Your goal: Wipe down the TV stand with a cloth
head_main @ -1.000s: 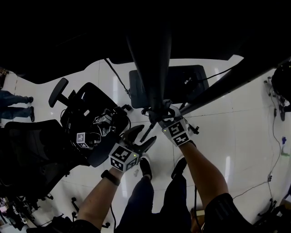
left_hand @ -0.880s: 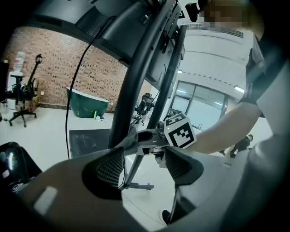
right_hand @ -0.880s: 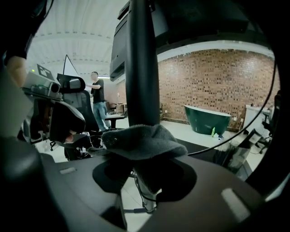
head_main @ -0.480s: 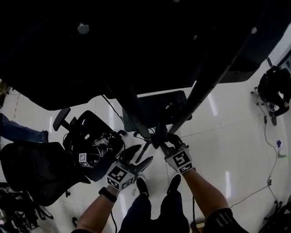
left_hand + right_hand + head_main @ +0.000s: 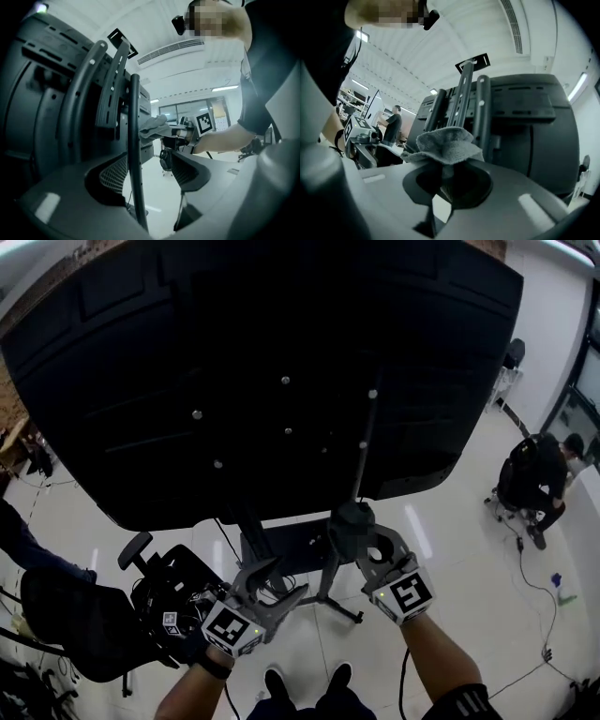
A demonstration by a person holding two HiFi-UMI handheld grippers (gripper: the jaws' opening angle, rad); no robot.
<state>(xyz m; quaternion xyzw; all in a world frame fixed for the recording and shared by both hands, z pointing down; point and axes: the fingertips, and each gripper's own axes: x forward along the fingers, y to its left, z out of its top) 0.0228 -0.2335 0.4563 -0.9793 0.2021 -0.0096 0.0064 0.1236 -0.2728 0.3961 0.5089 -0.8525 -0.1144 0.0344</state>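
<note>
We hold the right gripper [image 5: 362,538] clamped shut on a bunched grey cloth [image 5: 443,143]. The cloth sits just under the bottom edge of the TV's dark back [image 5: 262,381] and beside the stand's upright bars [image 5: 480,110]. The left gripper [image 5: 281,579] has its jaws wide apart and holds nothing. A thin black rod [image 5: 134,154] rises in line with the gap, and we cannot tell whether it touches either jaw.

The TV's lower edge hangs close over both grippers, so there is little room above them. The stand's base [image 5: 291,554] lies on the white floor [image 5: 450,549], which is open to our right up to a seated person [image 5: 536,474]. Office chairs [image 5: 173,582] crowd the left side.

The only print we can make out is the square black-and-white patterns on the gripper cubes [image 5: 405,594].
</note>
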